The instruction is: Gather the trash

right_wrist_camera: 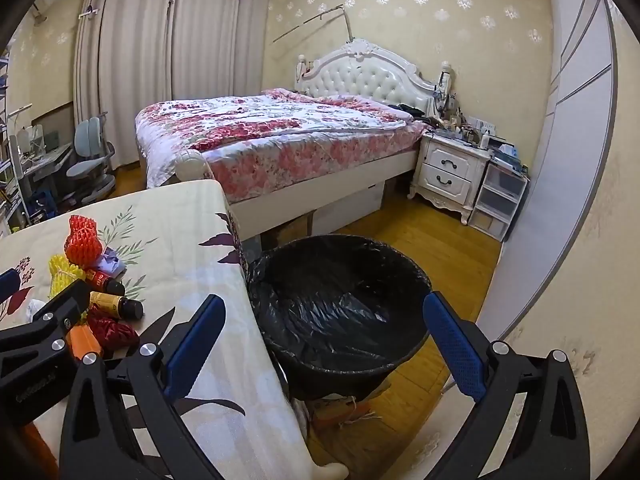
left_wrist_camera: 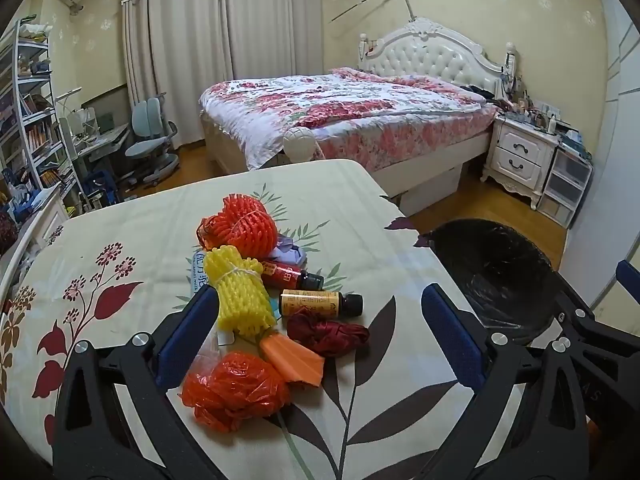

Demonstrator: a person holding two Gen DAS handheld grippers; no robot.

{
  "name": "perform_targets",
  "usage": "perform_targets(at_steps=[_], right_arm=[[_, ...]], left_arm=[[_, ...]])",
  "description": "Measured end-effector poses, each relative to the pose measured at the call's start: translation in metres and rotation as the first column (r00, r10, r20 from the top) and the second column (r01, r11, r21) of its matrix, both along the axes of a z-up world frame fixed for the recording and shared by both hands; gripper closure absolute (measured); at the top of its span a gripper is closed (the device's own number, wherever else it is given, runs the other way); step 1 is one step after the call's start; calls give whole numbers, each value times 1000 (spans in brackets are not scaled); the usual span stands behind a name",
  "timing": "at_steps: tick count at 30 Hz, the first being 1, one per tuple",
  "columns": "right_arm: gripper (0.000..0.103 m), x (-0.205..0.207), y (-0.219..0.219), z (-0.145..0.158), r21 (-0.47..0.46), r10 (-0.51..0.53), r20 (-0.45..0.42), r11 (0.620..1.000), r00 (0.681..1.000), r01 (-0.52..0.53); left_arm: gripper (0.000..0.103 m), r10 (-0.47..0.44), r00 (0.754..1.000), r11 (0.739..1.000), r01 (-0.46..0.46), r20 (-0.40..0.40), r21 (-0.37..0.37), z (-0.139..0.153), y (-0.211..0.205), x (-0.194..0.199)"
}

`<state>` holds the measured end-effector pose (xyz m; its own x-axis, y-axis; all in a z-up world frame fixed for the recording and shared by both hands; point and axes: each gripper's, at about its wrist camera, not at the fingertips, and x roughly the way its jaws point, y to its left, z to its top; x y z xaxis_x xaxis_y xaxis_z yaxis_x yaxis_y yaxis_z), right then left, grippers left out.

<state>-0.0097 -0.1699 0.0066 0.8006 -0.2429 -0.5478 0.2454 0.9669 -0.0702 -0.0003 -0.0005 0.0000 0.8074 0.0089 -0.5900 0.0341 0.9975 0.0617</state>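
Between the left fingers [left_wrist_camera: 188, 332] a heap of trash lies on the cloth-covered bench [left_wrist_camera: 120, 240]; a black-lined round bin [right_wrist_camera: 340, 304] stands between the right fingers [right_wrist_camera: 196, 344], right of the bench.

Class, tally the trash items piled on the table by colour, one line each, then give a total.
Orange: 3 (foam net, plastic bag, wrapper)
Yellow: 2 (foam net, yellow-labelled bottle)
Red: 2 (red-labelled bottle, crumpled ribbon)
Lavender: 1 (crumpled paper)
Total: 8
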Motion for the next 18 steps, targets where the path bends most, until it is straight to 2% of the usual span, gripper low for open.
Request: perform_targets(at_steps=[18], right_arm=[[6, -4, -6, 4, 6, -13, -4, 1000, 1000, 13]], left_arm=[[4, -4, 1000, 1000, 4, -5, -8, 0, -3, -2]])
